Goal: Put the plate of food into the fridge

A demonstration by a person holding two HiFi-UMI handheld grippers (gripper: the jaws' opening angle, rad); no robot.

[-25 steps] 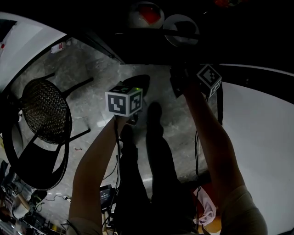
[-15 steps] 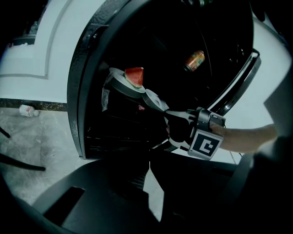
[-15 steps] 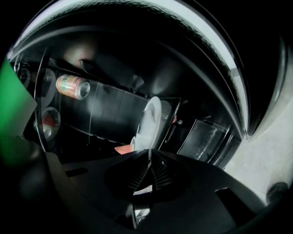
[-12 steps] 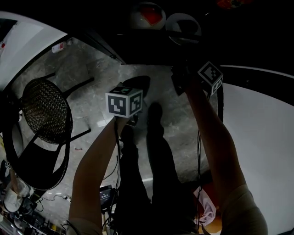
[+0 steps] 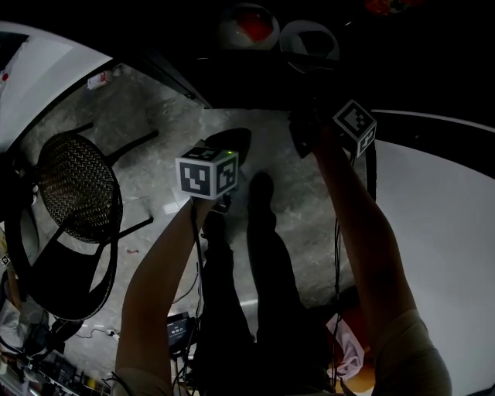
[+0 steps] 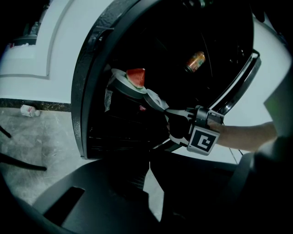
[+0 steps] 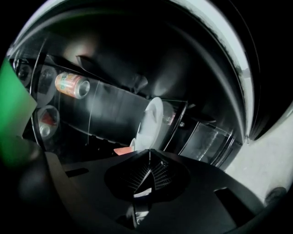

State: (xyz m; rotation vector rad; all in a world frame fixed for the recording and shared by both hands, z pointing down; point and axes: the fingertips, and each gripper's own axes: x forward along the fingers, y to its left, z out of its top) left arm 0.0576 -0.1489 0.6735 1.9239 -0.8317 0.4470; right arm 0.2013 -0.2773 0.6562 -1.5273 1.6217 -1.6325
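Note:
A white plate (image 7: 152,122) stands edge-on right before my right gripper (image 7: 149,153), whose jaws are shut on its rim. In the left gripper view the same plate (image 6: 122,86) carries a red watermelon wedge (image 6: 136,76) and sits inside the dark open fridge (image 6: 80,91), with the right gripper (image 6: 156,103) reaching in from the right. In the head view the plate (image 5: 309,39) is at the top, beyond the right gripper's marker cube (image 5: 354,124). My left gripper (image 6: 149,165) hangs back outside the fridge, shut and empty; its marker cube (image 5: 207,172) shows mid-frame.
An orange drink can (image 7: 73,85) lies on a shelf higher up in the fridge. The fridge door (image 6: 238,84) stands open at the right. A second round dish shape with red (image 5: 247,23) shows left of the plate. A wicker chair (image 5: 73,193) stands on the stone floor at left.
My right gripper has pushed the plate a little farther into the fridge. The left gripper has stayed where it was.

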